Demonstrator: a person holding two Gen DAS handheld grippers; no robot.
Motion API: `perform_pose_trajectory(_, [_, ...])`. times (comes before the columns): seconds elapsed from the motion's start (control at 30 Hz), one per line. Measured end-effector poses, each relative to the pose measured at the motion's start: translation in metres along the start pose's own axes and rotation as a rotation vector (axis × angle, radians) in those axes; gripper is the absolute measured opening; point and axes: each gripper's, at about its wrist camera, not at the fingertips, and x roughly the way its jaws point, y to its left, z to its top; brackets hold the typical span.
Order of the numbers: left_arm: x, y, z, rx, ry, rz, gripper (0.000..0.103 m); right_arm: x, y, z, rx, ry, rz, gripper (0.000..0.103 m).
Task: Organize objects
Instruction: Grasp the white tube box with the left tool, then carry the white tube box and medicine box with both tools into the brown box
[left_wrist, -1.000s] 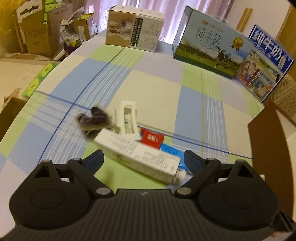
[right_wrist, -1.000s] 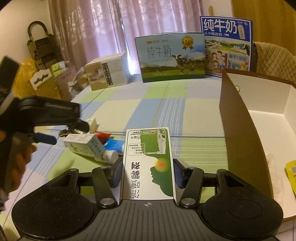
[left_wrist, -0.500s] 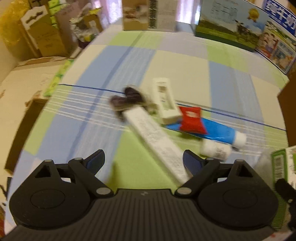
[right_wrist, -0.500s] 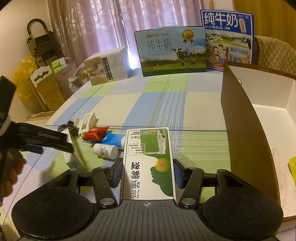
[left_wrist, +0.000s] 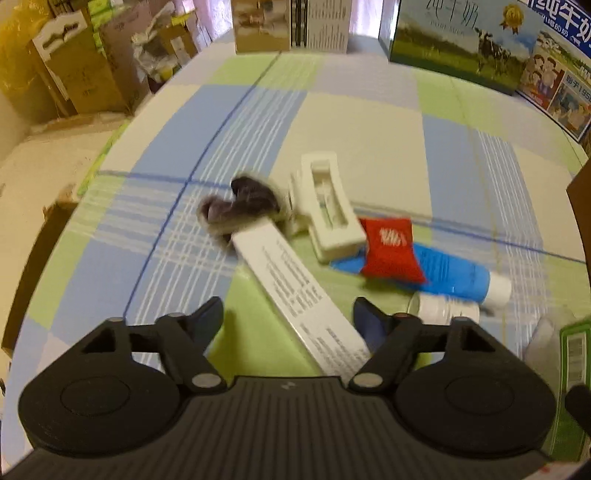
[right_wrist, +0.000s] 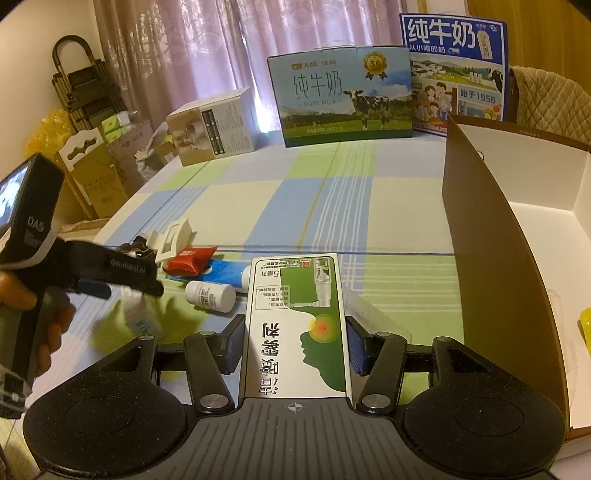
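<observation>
A long white carton (left_wrist: 291, 284) lies on the checked tablecloth, its near end between the fingers of my left gripper (left_wrist: 288, 317), which is open and spread wider than the carton. Around its far end lie a dark furry item (left_wrist: 240, 206), a white plastic package (left_wrist: 328, 210), a red sachet (left_wrist: 391, 251), a blue tube (left_wrist: 447, 275) and a small white bottle (left_wrist: 443, 312). My right gripper (right_wrist: 295, 341) is shut on a green-and-white spray box (right_wrist: 295, 325), held above the table. The right wrist view shows the left gripper (right_wrist: 110, 273) over the pile, held by a hand (right_wrist: 22, 295).
An open box with brown outer walls and a white inside (right_wrist: 498, 258) stands to the right, with a yellow thing (right_wrist: 585, 325) in it. Two milk cartons (right_wrist: 343, 96) and a smaller box (right_wrist: 214, 125) line the far edge. Cardboard boxes (left_wrist: 74, 66) stand off the left side.
My left gripper has swung round and come down over the long white carton, which now lies lengthwise between its fingers. The right gripper still holds the spray box, hardly moved.
</observation>
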Motion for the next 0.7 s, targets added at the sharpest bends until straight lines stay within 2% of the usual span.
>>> perform_pose_trajectory(0.03, [-0.002,0.003,-0.003,-0.002,0.008,-0.007,0.06,0.0,0.0,0.0,-0.001,0.0,0.003,0.052])
perform_pose_trajectory(0.1, [-0.01,0.009,-0.012,0.024,0.02,-0.007,0.037,0.0,0.0,-0.001,-0.004,0.002,0.008,0.052])
perform_pose_trajectory(0.17, [-0.015,0.015,-0.018,0.042,0.043,0.006,0.03,0.0,0.0,-0.001,-0.004,0.007,0.008,0.052])
perform_pose_trajectory(0.3, [-0.02,0.025,-0.019,0.059,-0.02,-0.003,0.035,0.001,-0.001,-0.001,0.002,0.01,0.015,0.052])
perform_pose_trajectory(0.53, [-0.011,0.016,-0.011,0.1,-0.044,-0.008,0.036,0.003,-0.001,-0.002,-0.002,0.016,0.01,0.052])
perform_pose_trajectory(0.57, [-0.01,0.015,-0.012,0.112,-0.045,-0.005,0.035,0.003,-0.001,-0.002,-0.004,0.017,0.009,0.052])
perform_pose_trajectory(0.63, [-0.009,0.014,-0.014,0.127,-0.044,-0.003,0.024,0.004,0.0,-0.003,-0.008,0.016,0.012,0.052])
perform_pose_trajectory(0.7, [-0.01,0.013,-0.015,0.141,-0.049,-0.005,0.022,0.003,0.001,-0.003,-0.012,0.011,0.015,0.052])
